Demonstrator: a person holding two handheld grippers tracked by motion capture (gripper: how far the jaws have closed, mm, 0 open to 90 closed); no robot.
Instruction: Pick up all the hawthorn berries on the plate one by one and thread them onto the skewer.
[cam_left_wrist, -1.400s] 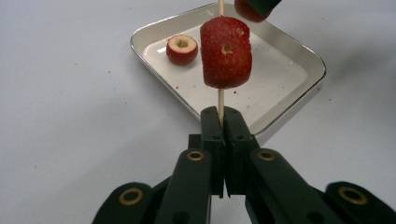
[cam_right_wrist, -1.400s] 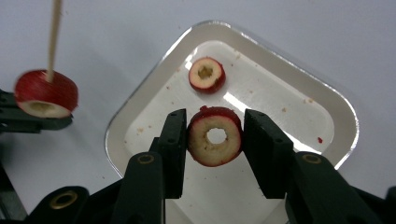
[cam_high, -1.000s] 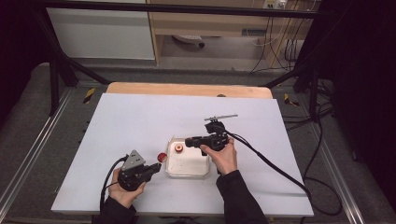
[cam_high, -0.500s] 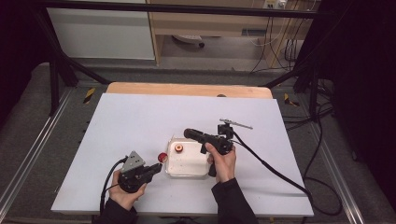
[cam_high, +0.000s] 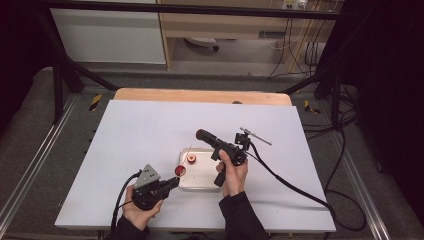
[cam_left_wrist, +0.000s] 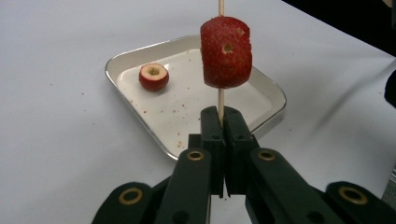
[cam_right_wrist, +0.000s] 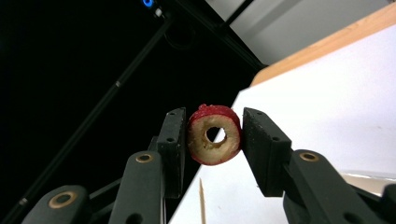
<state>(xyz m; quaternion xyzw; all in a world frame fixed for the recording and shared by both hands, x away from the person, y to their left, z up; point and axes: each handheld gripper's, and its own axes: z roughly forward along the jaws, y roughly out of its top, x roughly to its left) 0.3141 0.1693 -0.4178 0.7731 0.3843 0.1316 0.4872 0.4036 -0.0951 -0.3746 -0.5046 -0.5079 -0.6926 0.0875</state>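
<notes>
Above the tray (cam_left_wrist: 268, 112), the left gripper (cam_left_wrist: 223, 122) pinches a thin skewer (cam_left_wrist: 221, 100) (brittle) carrying one fruit (cam_left_wrist: 226, 52); the right gripper (cam_right_wrist: 212, 135) squeezes a soft, cored slice (cam_right_wrist: 214, 136) by its rim, likely threaded next.

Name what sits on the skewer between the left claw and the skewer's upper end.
In the left gripper view, one red cored fruit piece is threaded on the skewer above the left claw.
</notes>
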